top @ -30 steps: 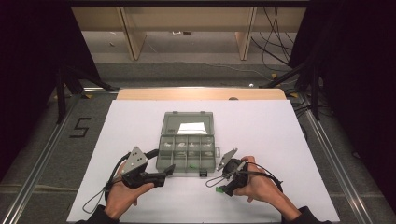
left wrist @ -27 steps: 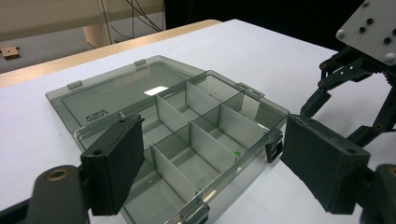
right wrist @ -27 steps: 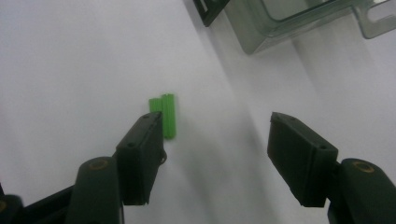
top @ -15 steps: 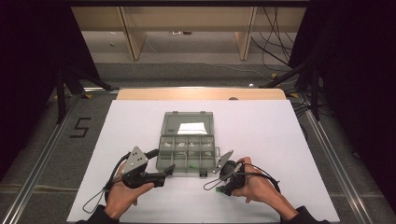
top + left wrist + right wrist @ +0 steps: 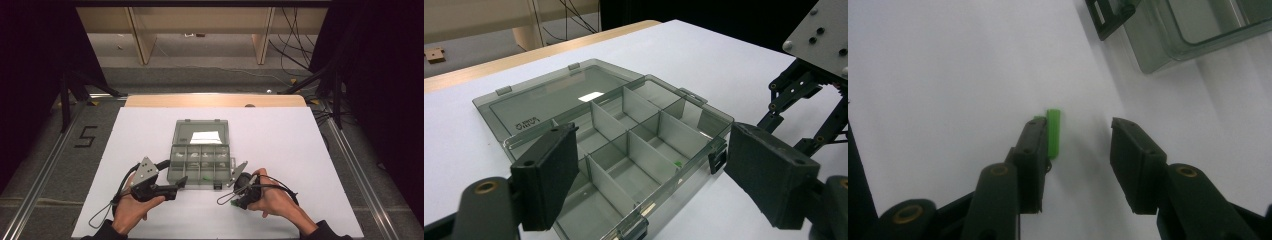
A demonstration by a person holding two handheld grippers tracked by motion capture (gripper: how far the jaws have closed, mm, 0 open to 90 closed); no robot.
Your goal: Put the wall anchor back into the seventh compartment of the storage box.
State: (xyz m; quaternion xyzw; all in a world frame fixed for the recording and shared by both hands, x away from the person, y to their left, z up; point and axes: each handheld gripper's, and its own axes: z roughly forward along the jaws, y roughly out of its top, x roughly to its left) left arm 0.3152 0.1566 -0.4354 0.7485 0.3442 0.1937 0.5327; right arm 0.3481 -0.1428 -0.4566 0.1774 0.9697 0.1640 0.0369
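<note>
Right gripper view: green piece (image 5: 1053, 133) lengthwise along gripper (image 5: 1075, 150), tip outward.

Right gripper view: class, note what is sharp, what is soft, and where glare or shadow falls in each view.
Right gripper view: green piece slightly soft, shadow beside it on white. Left gripper view: organizer box sharp, glare patch on its lid, near tongs blurred. High view: table bright, surroundings dark.
</note>
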